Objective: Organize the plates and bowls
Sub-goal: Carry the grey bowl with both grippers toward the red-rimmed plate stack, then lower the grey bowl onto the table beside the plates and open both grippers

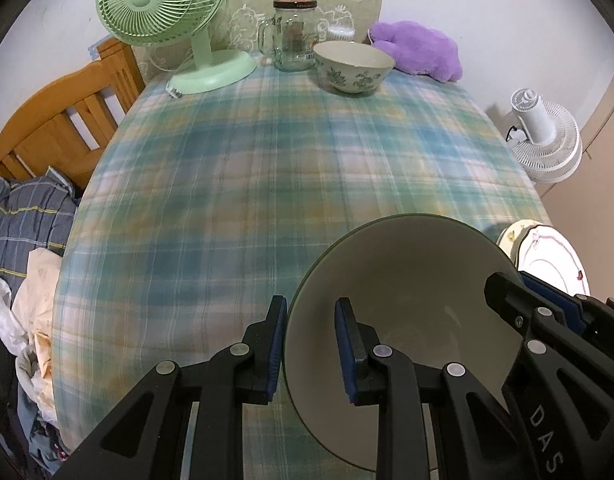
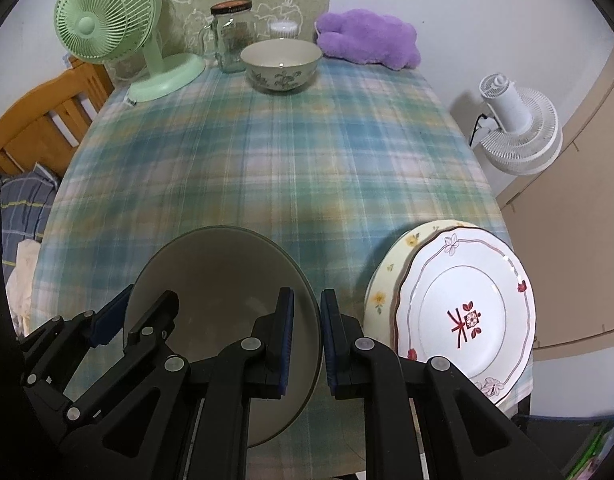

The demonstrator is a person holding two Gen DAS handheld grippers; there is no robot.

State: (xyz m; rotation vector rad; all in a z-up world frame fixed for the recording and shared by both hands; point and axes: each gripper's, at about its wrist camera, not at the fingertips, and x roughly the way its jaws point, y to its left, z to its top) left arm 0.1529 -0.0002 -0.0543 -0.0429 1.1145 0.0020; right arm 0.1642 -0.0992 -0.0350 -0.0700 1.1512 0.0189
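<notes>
While tilted downward: fingers (image 1: 349, 350) clamping bowl (image 1: 407, 280).

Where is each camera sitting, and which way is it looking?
Left wrist view: rides the left gripper, looking down across the checked table; its jaws clamp the big bowl's left rim, with the right gripper at the right.
Right wrist view: rides the right gripper, facing the same way; its jaws clamp the bowl's right rim beside the stacked plates.
Both share the bowl, green fan, floral bowl.

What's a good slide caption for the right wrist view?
Both tongs grip a plain bowl beside two stacked plates on a plaid tablecloth.
</notes>
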